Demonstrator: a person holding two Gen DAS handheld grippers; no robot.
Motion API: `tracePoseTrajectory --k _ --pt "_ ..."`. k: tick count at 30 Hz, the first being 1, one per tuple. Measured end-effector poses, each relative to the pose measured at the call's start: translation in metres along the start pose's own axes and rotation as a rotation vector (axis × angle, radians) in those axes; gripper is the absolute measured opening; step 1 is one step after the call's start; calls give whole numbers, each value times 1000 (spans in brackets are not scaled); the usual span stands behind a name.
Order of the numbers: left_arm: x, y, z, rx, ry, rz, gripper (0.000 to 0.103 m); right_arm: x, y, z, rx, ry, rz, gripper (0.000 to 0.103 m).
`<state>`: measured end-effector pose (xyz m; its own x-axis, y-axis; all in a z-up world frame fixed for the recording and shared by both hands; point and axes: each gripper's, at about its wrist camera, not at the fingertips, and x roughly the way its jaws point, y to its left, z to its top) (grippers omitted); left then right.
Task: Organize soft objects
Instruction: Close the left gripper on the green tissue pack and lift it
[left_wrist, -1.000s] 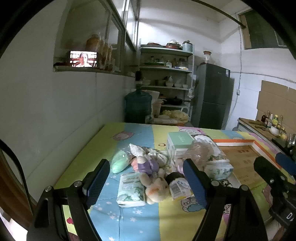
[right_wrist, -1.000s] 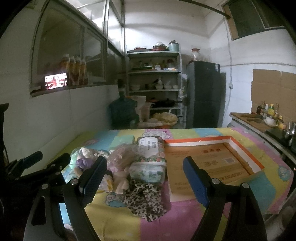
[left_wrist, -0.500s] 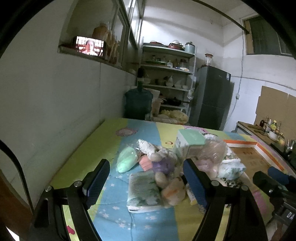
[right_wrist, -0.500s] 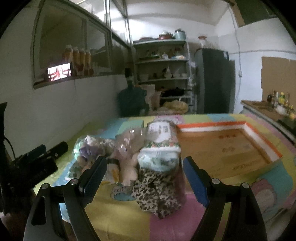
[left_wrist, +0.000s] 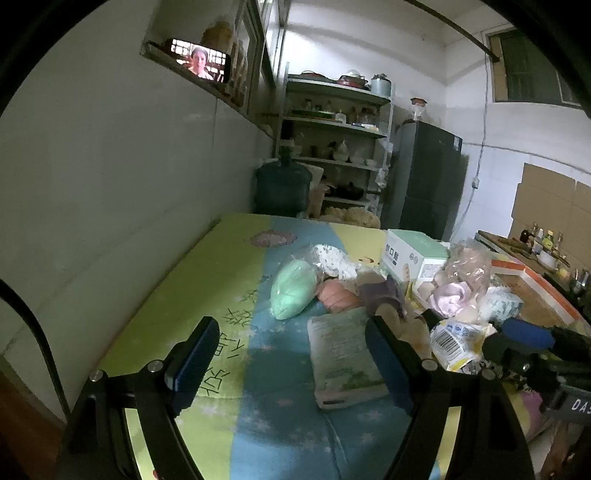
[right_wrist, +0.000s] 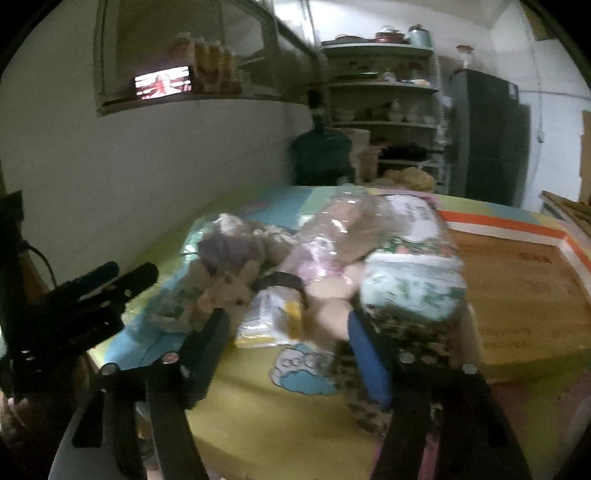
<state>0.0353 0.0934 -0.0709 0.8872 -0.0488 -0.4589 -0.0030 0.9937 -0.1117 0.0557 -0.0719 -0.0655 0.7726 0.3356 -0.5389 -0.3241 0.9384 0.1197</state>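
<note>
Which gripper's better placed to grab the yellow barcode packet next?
Right, probably. The right gripper frames the yellow packet just ahead, jaws closing, nothing pressed yet. The left gripper faces the green tissue pack instead.

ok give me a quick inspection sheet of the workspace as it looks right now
surface: colourful cartoon-print sheet, bare at left.
job's things: mint green soft bundle in clear wrap, flat green tissue pack, purple plush toy, floral tissue pack, leopard-print cloth, all heaped mid-surface.
clutter: white and green carton; shallow cardboard tray with orange rim, nothing in the part shown.
grippers: left gripper open, holding nothing; right gripper closing, pads not yet on anything.
cables: thin wire down the white wall.
surroundings: blue water jug, shelves of dishes, dark fridge.
</note>
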Motion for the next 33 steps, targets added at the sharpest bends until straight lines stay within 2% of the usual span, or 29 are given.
tracePoseTrajectory --k 5,11,16,17,18,19,20,27,28,29,30,33 --pt "11 3 -1 -17 37 -34 82 13 5 2 -7 30 17 58" --pt "16 -1 -5 -23 65 -85 82 20 7 7 -22 50 25 57" --pt "16 -6 -9 0 77 -98 82 24 7 9 -40 49 24 57" --pt "15 -7 -9 -1 80 -105 82 23 6 9 -40 50 27 50" --pt "15 -8 -10 2 86 -118 82 24 6 9 -46 58 26 33" --pt "16 -9 -11 6 89 -122 82 25 4 7 -48 73 26 23" --pt "16 -12 -11 13 92 -125 82 26 3 6 -48 89 25 18" --pt "24 -14 -16 17 126 -117 82 20 -1 5 -24 96 51 16" --pt "25 -11 -15 5 132 -129 75 18 -1 5 -25 91 52 16" --pt "26 -9 -15 -11 142 -145 56 16 -1 5 -26 87 53 16" --pt "28 -6 -15 -29 156 -163 50 15 0 5 -26 84 54 16" --pt "29 -1 -14 -42 162 -181 46 8 -1 6 -20 73 59 15"
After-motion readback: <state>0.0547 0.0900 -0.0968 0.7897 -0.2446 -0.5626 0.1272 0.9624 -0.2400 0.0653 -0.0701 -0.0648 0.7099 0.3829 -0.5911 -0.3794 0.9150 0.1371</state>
